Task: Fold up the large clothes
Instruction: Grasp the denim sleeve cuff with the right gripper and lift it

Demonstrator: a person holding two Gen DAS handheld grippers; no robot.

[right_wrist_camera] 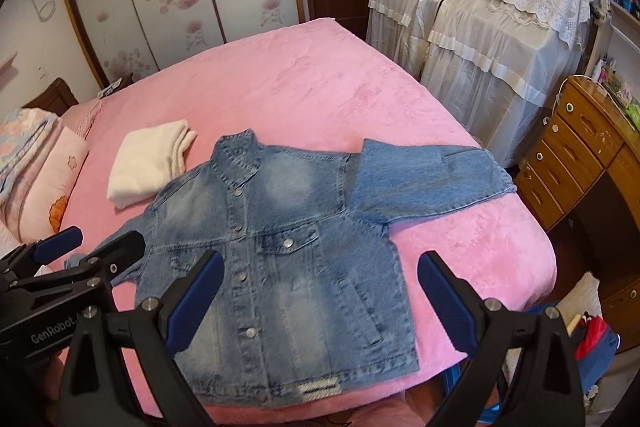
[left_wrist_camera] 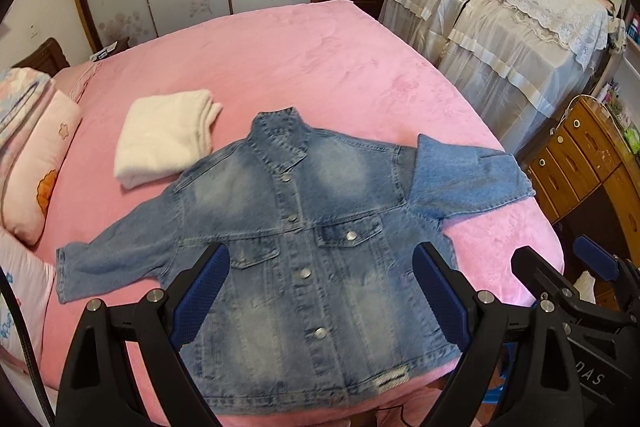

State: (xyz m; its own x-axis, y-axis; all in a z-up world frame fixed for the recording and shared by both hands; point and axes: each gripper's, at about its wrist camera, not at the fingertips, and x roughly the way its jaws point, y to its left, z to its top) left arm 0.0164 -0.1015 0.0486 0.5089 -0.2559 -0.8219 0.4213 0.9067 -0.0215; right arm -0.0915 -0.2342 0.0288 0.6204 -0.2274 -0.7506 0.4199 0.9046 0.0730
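Observation:
A blue denim jacket (left_wrist_camera: 308, 247) lies buttoned and face up on the pink bed (left_wrist_camera: 320, 67), sleeves spread to both sides, hem at the near edge. It also shows in the right wrist view (right_wrist_camera: 288, 247). My left gripper (left_wrist_camera: 320, 291) is open and empty, hovering above the jacket's lower half. My right gripper (right_wrist_camera: 320, 303) is open and empty, above the jacket's lower right part. The right gripper shows at the right in the left wrist view (left_wrist_camera: 564, 263), and the left gripper shows at the left in the right wrist view (right_wrist_camera: 80, 243).
A folded white garment (left_wrist_camera: 164, 143) lies on the bed beyond the jacket's left shoulder. Pink pillows (left_wrist_camera: 36, 163) sit at the left. A wooden drawer desk (left_wrist_camera: 592, 163) and lace-covered furniture (left_wrist_camera: 500, 27) stand right of the bed.

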